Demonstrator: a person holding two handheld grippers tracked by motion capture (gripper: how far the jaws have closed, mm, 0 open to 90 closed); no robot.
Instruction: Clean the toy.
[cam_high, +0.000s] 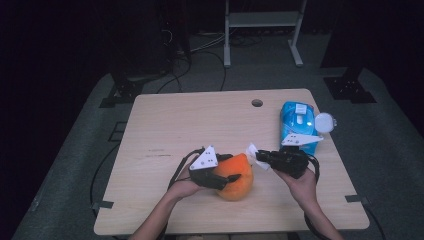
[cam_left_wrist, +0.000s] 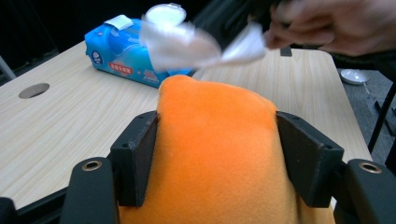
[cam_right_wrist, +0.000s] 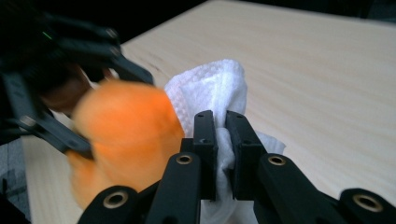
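Observation:
An orange plush toy (cam_high: 237, 177) sits near the table's front middle, and my left gripper (cam_high: 231, 176) is shut on it. Seen from the left gripper view, the black jaws press both sides of the orange plush toy (cam_left_wrist: 215, 140). My right gripper (cam_high: 261, 157) is shut on a white wet wipe (cam_high: 253, 150), held just right of the toy's top. The right gripper view has the wipe (cam_right_wrist: 210, 91) pinched between the jaws of my right gripper (cam_right_wrist: 220, 123), right beside the orange toy (cam_right_wrist: 126, 135). The wipe (cam_left_wrist: 187, 44) hangs blurred above the toy.
A blue pack of wet wipes (cam_high: 297, 125) lies at the table's right side with its round white lid (cam_high: 325, 121) flipped open. A cable hole (cam_high: 257, 103) sits near the far edge. Bare wooden table (cam_high: 165, 125) spreads to the left and back.

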